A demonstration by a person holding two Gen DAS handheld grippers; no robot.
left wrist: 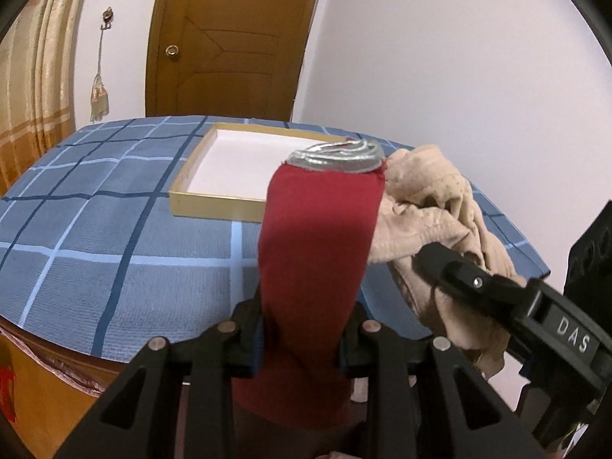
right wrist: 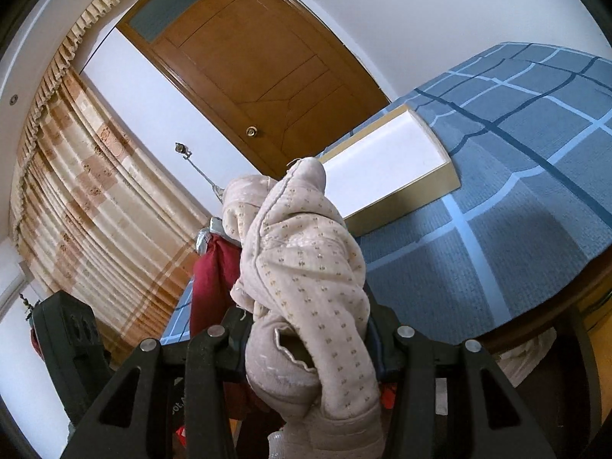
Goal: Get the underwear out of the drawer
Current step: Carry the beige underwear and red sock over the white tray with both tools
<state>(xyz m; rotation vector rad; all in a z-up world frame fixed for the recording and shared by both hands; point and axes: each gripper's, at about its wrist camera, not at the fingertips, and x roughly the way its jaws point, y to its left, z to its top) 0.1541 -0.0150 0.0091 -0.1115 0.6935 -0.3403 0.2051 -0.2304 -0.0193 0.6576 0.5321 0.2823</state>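
My left gripper is shut on red underwear with a silver waistband, held up above the bed's near edge. My right gripper is shut on beige patterned underwear; it also shows in the left wrist view, at the right of the red piece, with the right gripper's finger on it. The red underwear shows in the right wrist view just left of the beige one. No drawer is in view.
A bed with a blue checked cover fills the middle. A shallow yellow box with a white inside lies on it, also in the right wrist view. A brown door, a curtain and white walls stand behind.
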